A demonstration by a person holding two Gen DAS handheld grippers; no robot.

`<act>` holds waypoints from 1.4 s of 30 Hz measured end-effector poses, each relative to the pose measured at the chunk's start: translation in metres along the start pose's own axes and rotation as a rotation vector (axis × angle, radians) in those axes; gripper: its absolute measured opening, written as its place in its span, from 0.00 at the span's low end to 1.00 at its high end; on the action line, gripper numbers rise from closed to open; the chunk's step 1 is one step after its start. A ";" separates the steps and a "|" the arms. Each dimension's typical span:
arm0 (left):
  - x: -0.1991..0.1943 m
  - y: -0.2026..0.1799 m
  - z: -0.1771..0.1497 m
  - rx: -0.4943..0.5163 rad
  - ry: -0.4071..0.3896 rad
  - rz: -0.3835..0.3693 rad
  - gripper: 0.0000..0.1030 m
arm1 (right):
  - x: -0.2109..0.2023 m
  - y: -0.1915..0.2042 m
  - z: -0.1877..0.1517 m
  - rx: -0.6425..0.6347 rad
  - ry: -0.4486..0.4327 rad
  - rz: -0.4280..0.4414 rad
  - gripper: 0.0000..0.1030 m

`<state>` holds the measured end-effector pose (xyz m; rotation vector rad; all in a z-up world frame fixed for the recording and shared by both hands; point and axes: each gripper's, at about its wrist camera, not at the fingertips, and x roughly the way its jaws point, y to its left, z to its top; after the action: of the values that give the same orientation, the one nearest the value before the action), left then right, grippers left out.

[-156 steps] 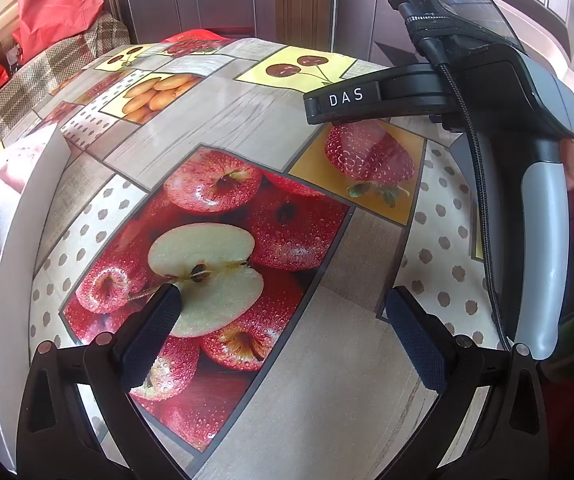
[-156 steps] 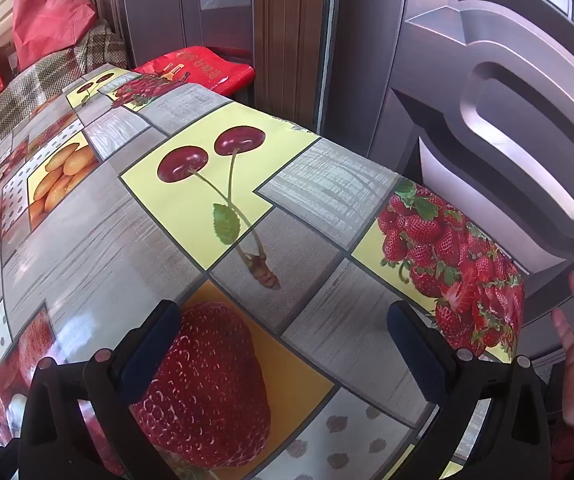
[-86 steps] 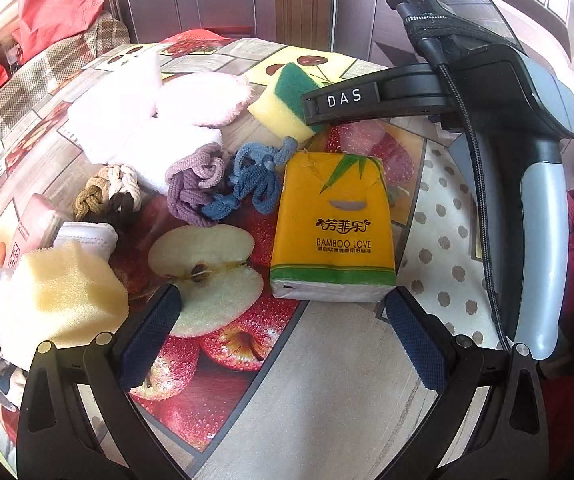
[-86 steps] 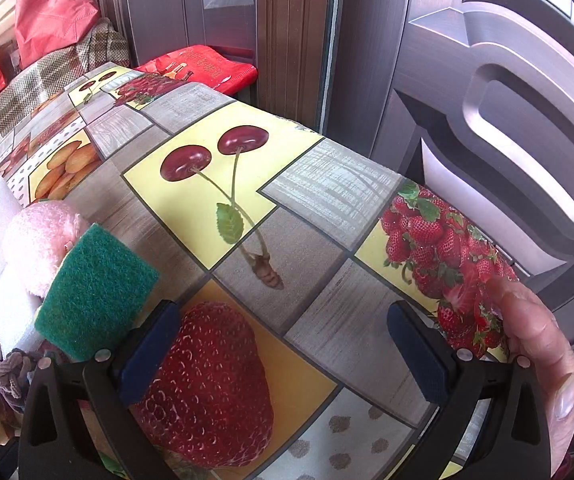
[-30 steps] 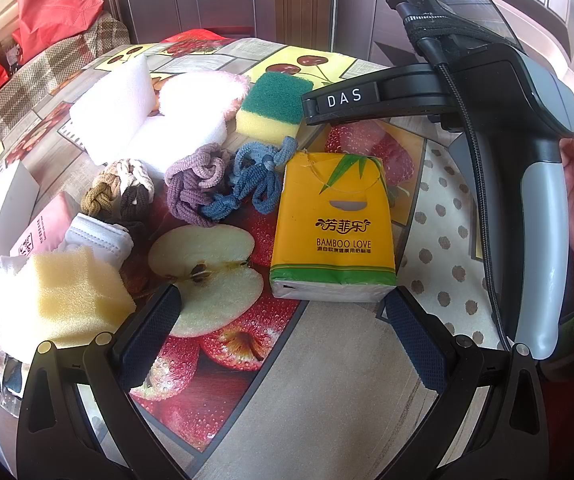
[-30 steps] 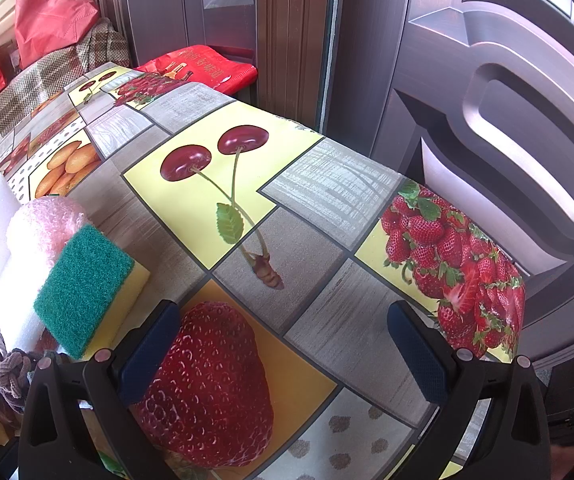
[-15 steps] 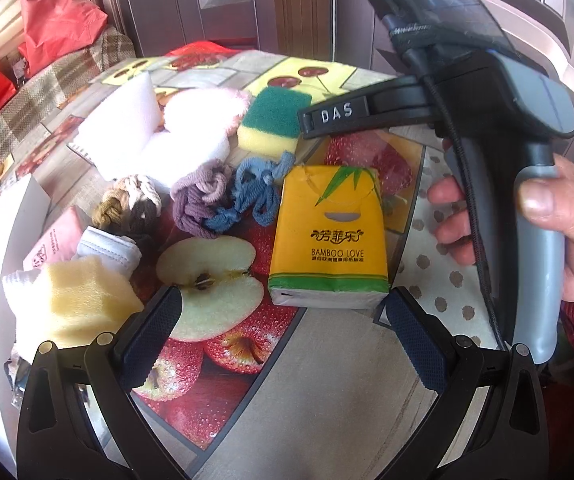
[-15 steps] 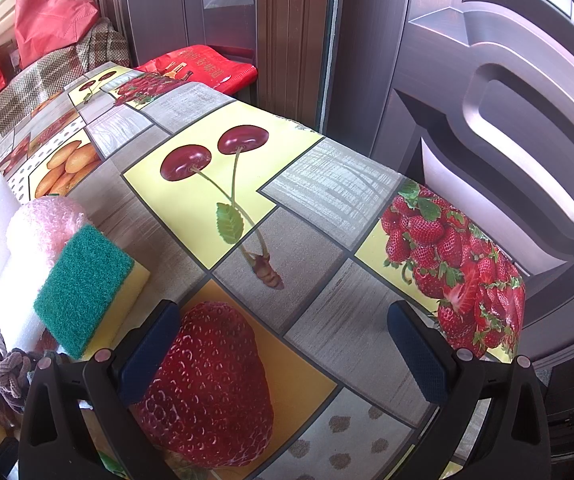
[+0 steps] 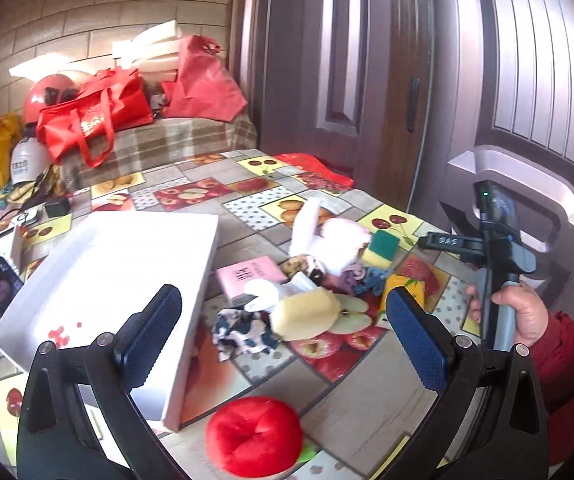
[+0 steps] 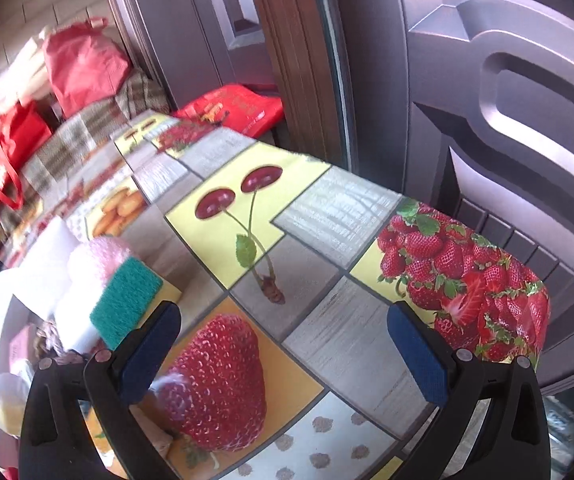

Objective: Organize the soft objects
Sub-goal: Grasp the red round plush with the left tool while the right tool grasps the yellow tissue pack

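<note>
Soft items lie heaped mid-table: yellow sponge (image 9: pixel 305 314), green scourer (image 9: pixel 383 245), pink pack (image 9: pixel 251 275). White box (image 9: pixel 119 280) sits just left, red plush (image 9: pixel 254 435) near. Left gripper (image 9: pixel 283 336) and right gripper (image 10: pixel 283 350) hover, jaws apart, empty.

My left claw (image 9: pixel 283 344) has black angular arms with silver screws and dark blue ribbed pads (image 9: pixel 417 344). My right claw (image 10: pixel 283 356) looks the same. From the left camera I see its grey-blue handle (image 9: pixel 503 320), a black bar marked DAS, a black cable, a green light, and my red sleeve (image 9: pixel 571 364).
</note>
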<state>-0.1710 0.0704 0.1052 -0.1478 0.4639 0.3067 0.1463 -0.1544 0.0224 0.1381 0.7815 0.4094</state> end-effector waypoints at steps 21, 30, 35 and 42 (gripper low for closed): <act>0.040 0.008 -0.068 0.003 0.357 -0.004 1.00 | -0.032 0.093 -0.060 -0.862 0.082 0.479 1.00; 0.052 0.003 -0.072 0.010 0.409 -0.044 0.83 | -0.012 0.099 -0.073 -0.921 0.183 0.447 0.80; 0.052 0.004 -0.073 0.005 0.405 -0.075 0.61 | -0.015 0.094 -0.072 -0.908 0.199 0.464 0.71; 0.010 0.016 -0.052 -0.008 0.227 -0.038 0.61 | -0.075 0.076 -0.047 -0.814 0.079 0.617 0.71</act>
<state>-0.1899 0.0771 0.0535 -0.2001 0.6837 0.2556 0.0427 -0.1170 0.0588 -0.4145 0.5856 1.2916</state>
